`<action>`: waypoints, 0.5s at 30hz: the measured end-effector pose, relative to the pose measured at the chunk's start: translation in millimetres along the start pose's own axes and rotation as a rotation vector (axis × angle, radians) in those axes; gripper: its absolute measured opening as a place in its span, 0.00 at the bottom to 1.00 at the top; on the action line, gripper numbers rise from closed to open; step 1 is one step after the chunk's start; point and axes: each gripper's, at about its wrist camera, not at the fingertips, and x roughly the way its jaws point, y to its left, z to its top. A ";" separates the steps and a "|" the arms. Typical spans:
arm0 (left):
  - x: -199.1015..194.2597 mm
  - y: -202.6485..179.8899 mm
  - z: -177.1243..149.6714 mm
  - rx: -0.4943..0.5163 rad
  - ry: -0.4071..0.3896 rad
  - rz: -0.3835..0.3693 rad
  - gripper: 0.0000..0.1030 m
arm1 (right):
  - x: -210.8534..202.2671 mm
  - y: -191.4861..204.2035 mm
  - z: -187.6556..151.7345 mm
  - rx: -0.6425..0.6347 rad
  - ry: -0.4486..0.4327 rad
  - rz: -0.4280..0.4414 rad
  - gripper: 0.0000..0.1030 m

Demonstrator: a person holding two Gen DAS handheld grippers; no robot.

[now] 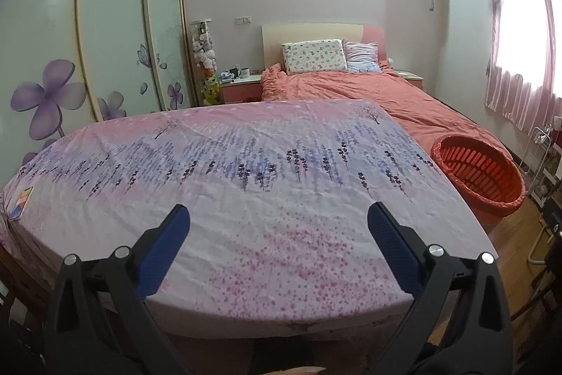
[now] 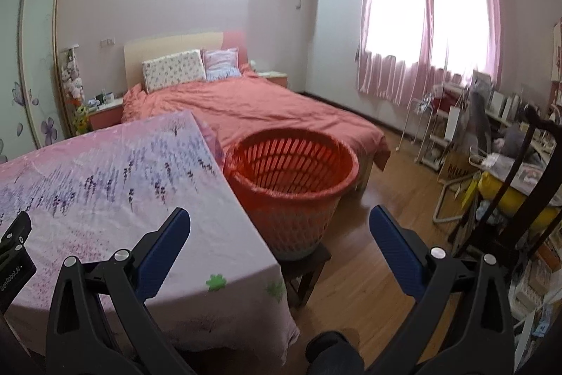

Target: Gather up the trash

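An orange slatted basket lined with a red bag stands on a dark stool off the table's right edge; it also shows in the left wrist view. The table wears a pink and purple flower-print cloth. I see no loose trash on it. My left gripper is open and empty above the table's near edge. My right gripper is open and empty, over the table's right corner, in front of the basket. A small colourful card or phone lies at the table's far left edge.
A bed with an orange-red cover lies behind the table. A wardrobe with flower-print sliding doors stands at the left. A cluttered desk, a chair and racks fill the right side. Wooden floor lies between them.
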 end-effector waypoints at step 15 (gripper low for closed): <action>-12.4 -8.1 3.8 -0.005 0.000 -0.034 0.96 | -9.8 -1.9 -7.0 0.050 0.041 0.027 0.98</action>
